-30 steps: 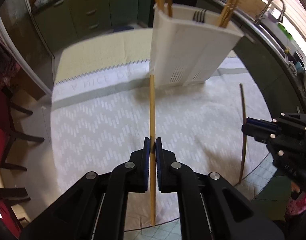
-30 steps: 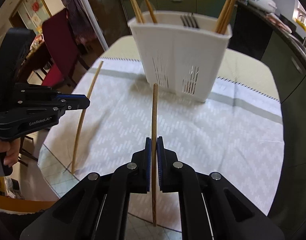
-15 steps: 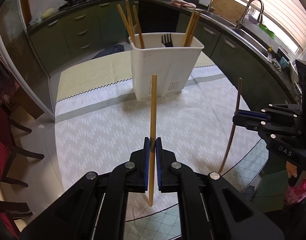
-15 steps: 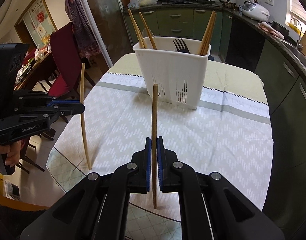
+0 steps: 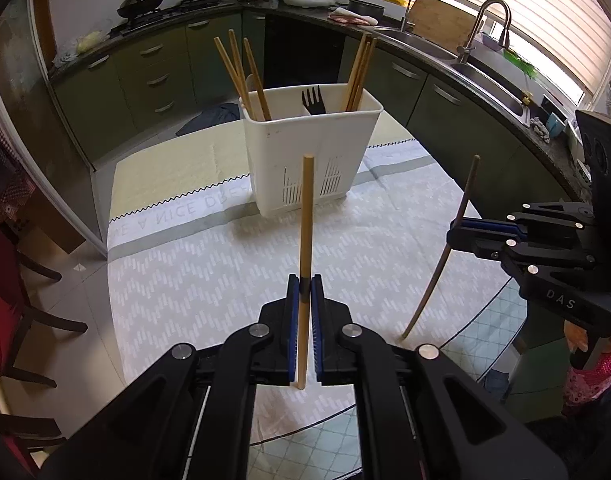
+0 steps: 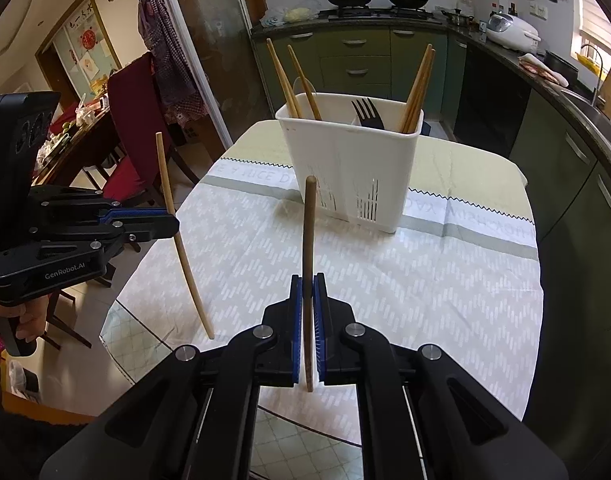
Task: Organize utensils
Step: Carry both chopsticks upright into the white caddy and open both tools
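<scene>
- The left gripper [image 5: 304,280] is clamped on a light wooden chopstick [image 5: 306,216], its blue pads pressing the stick from both sides. The stick stands nearly upright; most of it rises above the pads and a shorter end hangs below them.
- The right gripper [image 6: 308,280] is closed the same way on a darker chopstick [image 6: 308,232], also near upright and sticking out above and below the pads.
- Both sticks are in the air over the near part of the tablecloth [image 5: 209,280], well apart from each other, and short of the white utensil holder [image 5: 305,160].
- The holder stands on the far half of the table, with chopsticks leaning in its left and right compartments and a black fork [image 5: 313,100] in the middle one.
- The cloth between grippers and holder is bare; the near table edge [image 5: 485,320] shows uncovered glass.
- Readable writing: "A NICE" woven into the cloth's band, "GenRobot.AI" on the left gripper's body in the right wrist view, "DAS" on the right gripper's body in the left wrist view.
</scene>
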Motion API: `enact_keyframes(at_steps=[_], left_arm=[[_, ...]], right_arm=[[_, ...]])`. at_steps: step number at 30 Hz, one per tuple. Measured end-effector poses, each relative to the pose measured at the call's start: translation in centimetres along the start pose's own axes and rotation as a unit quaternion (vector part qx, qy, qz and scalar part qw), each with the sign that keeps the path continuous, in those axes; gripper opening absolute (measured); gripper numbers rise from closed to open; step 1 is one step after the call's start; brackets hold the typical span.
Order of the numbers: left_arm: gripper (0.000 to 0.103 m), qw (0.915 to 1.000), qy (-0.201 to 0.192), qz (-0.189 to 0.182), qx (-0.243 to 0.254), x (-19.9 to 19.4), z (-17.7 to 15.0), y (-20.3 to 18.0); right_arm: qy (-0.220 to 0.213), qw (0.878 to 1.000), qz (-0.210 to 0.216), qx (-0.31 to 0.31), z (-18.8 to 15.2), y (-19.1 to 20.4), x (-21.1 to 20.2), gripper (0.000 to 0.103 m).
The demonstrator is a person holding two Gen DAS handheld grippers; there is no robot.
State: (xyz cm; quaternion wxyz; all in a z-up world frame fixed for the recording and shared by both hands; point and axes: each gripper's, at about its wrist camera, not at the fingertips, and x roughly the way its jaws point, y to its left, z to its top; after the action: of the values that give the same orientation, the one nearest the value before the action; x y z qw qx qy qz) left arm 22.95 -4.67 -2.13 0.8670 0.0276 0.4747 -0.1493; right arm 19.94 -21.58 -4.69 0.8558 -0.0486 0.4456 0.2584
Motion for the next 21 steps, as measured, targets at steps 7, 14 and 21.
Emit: enact_keyframes(at_steps=[7, 14, 21], left_arm=[[0.006, 1.0, -0.009, -0.003, 0.001, -0.5, 0.3, 0.0], [0.006, 0.9996, -0.026, -0.006, 0.007, -1.5, 0.9, -0.5], [0.006, 0.999, -0.039, -0.012, 0.016, -2.2, 1.7, -1.1]], right_arm=[[-0.008, 1.0, 0.004, -0.003, 0.4, 0.2, -0.6, 0.006], [-0.016, 1.0, 0.003, -0.008, 1.0, 0.5, -1.2, 0.006], [-0.025, 1.0, 0.004, -0.016, 2.1, 0.9, -1.8, 0.006]])
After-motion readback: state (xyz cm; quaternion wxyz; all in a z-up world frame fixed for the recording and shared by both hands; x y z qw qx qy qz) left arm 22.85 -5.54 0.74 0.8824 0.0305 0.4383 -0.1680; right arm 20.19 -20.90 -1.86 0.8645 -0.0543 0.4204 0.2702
